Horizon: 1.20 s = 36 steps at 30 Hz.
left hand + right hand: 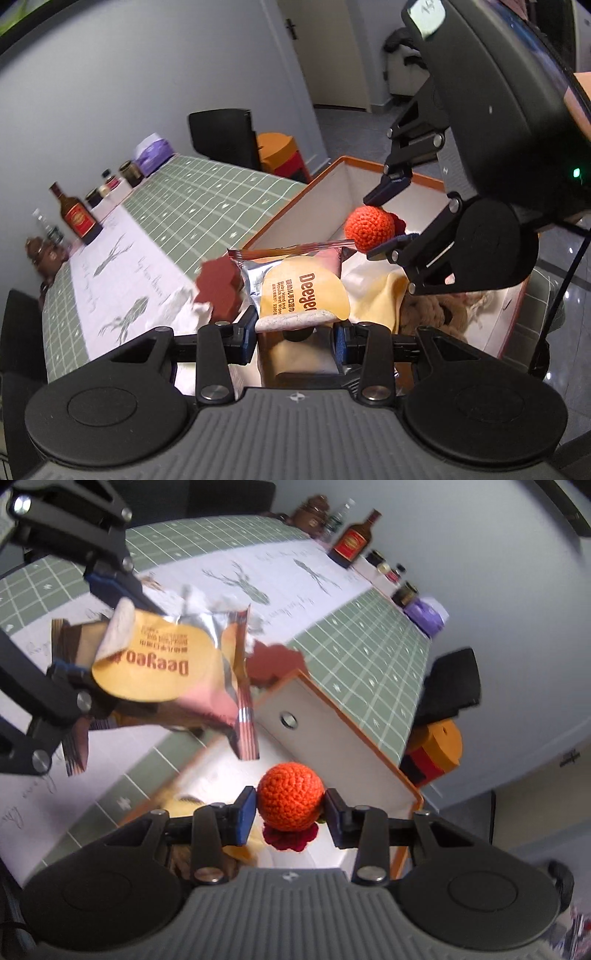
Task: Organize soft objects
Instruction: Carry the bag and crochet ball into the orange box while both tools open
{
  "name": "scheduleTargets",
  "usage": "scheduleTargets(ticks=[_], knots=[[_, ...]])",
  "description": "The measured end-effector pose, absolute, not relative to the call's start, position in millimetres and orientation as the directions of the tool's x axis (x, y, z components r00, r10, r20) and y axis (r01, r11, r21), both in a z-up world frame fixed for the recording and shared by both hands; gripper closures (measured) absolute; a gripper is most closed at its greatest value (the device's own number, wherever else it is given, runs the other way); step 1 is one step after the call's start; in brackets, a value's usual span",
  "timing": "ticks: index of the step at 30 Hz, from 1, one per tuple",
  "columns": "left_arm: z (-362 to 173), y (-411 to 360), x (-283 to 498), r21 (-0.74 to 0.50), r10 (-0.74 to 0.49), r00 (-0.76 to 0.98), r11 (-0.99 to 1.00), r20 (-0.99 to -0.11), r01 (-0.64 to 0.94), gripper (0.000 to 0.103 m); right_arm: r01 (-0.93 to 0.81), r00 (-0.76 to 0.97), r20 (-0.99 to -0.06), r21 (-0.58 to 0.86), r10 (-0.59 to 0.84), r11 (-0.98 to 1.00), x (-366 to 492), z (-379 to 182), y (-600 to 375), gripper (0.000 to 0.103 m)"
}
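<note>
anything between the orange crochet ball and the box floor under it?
Right wrist view: only a dark red crochet piece hanging under the orange crochet ball, then the bare white floor of the orange-rimmed box.

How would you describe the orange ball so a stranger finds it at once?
Look at the orange-rimmed white box on the green checked tablecloth. Above it, the right tool pinches a crocheted orange ball. Nothing else there is round or knitted; the wipes packet beside it is flat and shiny.

Your surface (207, 192) wears a green checked cloth with a white deer-print runner (122, 280) along it. On it sit an orange-edged box (295, 206), a dark red sponge (218, 291), and far-left bottles (75, 218), jars (129, 173) and a purple tissue pack (153, 153).
</note>
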<state>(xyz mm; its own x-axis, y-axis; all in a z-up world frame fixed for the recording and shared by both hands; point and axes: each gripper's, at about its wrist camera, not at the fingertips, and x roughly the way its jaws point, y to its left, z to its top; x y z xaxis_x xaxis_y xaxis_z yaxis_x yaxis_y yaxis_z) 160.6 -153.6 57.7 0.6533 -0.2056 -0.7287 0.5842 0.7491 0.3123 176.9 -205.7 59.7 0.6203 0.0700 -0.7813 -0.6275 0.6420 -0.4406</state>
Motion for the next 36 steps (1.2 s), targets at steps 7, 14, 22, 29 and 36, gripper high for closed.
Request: scheduleTargets(ticks=[7, 14, 22, 29, 36], knots=[[31, -203, 206, 0.308, -0.198, 0.577, 0.686, -0.793, 0.659, 0.058, -0.583, 0.585, -0.810, -0.400, 0.024, 0.707, 203, 38, -246, 0.064], [-2, -233, 244, 0.314, -0.133, 0.497, 0.630, -0.857, 0.710, 0.058, -0.588, 0.533, -0.846, -0.349, 0.025, 0.730, 221, 6, -272, 0.063], [-27, -248, 264, 0.287, -0.087, 0.423, 0.613, -0.902, 0.736, 0.059, -0.600, 0.487, -0.872, -0.294, 0.048, 0.744, 234, -17, -281, 0.063], [-55, -248, 272, 0.286, -0.036, 0.391, 0.621, -0.920, 0.730, 0.058, -0.609, 0.462, -0.885, -0.270, 0.057, 0.746, 232, -30, -284, 0.063], [-55, -249, 270, 0.297, -0.038, 0.402, 0.613, -0.915, 0.732, 0.048, -0.613, 0.457, -0.888, -0.273, 0.051, 0.741, 234, -36, -284, 0.064]])
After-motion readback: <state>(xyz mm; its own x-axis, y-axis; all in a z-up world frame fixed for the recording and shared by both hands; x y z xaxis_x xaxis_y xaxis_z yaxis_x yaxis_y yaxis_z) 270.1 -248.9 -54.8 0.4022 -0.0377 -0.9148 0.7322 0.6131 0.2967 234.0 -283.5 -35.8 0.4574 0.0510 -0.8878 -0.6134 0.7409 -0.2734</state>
